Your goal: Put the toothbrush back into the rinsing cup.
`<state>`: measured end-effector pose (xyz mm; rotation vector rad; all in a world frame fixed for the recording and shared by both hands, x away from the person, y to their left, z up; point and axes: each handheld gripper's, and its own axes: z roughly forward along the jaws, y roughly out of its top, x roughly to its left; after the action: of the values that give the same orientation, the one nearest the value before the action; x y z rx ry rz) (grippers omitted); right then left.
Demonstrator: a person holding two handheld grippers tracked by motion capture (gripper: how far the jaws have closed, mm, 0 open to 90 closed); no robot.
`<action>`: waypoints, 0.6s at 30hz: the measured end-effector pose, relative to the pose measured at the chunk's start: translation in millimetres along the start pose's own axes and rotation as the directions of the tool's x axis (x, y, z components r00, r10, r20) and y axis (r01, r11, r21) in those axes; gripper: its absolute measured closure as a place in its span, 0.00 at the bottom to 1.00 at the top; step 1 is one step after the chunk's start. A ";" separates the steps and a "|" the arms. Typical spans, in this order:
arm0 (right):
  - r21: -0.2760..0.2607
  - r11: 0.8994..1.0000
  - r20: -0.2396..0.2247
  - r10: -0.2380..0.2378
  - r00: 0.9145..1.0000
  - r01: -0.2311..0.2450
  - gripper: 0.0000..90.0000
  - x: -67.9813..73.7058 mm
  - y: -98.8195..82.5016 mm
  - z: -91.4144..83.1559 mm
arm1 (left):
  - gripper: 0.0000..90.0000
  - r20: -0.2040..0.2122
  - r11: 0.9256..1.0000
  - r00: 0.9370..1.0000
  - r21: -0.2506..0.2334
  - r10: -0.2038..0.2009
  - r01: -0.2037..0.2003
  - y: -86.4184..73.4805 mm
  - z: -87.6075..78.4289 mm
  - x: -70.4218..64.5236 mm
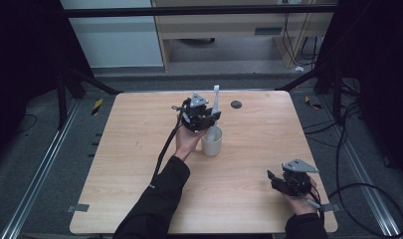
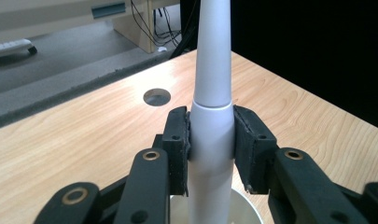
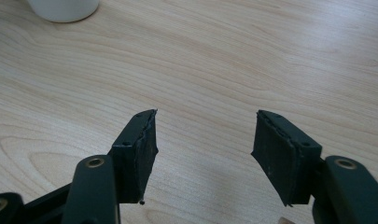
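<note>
A white electric toothbrush stands upright with its lower end inside a white cup near the middle of the wooden table. My left gripper is shut on the toothbrush handle just above the cup's rim; both pads press its sides. My right gripper rests low at the table's front right, held in a hand, open with nothing between its fingers. The cup's base appears at the top left of the right gripper view.
A round dark cable hole sits in the table near the far edge, right of the toothbrush. Cables trail from both grippers. Beyond the table lie grey carpet, a wooden cabinet and dark curtains on both sides.
</note>
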<state>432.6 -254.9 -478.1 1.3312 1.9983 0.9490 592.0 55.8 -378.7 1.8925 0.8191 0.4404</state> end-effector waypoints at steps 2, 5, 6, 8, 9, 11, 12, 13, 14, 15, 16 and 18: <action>0.000 1.000 0.000 0.000 1.000 0.000 0.44 0.0 0.0 0.0 | 0.74 -0.002 1.000 1.000 0.014 0.003 -0.003 -3.3 3.4 -0.2; 0.001 1.000 0.000 0.000 1.000 0.000 0.44 0.2 0.0 -0.2 | 0.74 0.000 1.000 1.000 0.022 -0.009 0.009 -8.1 7.6 0.4; 0.001 1.000 0.000 0.000 1.000 0.000 0.44 0.1 0.0 -0.1 | 0.74 0.001 1.000 1.000 0.024 -0.012 0.012 -9.5 8.6 0.6; 0.001 1.000 0.000 0.001 1.000 -0.001 0.44 -0.1 0.0 0.1 | 0.74 0.002 1.000 1.000 0.030 -0.009 0.009 -11.6 10.5 0.9; 0.001 1.000 0.001 0.001 1.000 -0.001 0.44 -0.1 0.0 0.1 | 0.74 0.002 0.999 1.000 0.039 -0.011 0.011 -12.7 12.0 0.8; 0.001 1.000 0.001 0.000 1.000 0.000 0.44 0.0 0.0 0.1 | 0.74 0.000 0.999 1.000 0.047 -0.010 0.010 -14.1 14.0 0.7; 0.001 1.000 0.001 0.000 1.000 0.000 0.44 0.0 0.0 0.1 | 0.74 0.003 0.999 1.000 0.051 -0.011 0.011 -14.7 14.8 0.8; 0.001 1.000 0.001 0.000 1.000 0.000 0.44 0.0 0.0 0.1 | 0.74 0.004 0.998 1.000 0.054 -0.011 0.011 -15.1 15.8 0.6; 0.001 1.000 0.001 0.001 1.000 -0.001 0.44 -0.1 0.0 0.1 | 0.74 0.003 0.998 1.000 0.057 -0.009 0.009 -15.6 16.6 0.4; 0.002 1.000 0.001 0.000 1.000 0.000 0.44 -0.1 0.0 0.1 | 0.74 0.004 0.998 1.000 0.060 -0.008 0.008 -16.1 17.6 0.0; 0.002 1.000 0.001 0.000 1.000 0.000 0.44 -0.1 0.0 0.1 | 0.74 0.004 0.998 1.000 0.065 -0.006 0.005 -16.6 18.4 -0.1; 0.002 1.000 0.001 0.000 1.000 0.000 0.44 -0.2 0.0 0.0 | 0.74 0.002 0.997 1.000 0.072 -0.006 0.006 -17.9 20.5 -0.3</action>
<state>432.7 -255.1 -478.1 1.3328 1.9985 0.9468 598.2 47.4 -403.8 1.9561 0.8491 0.4094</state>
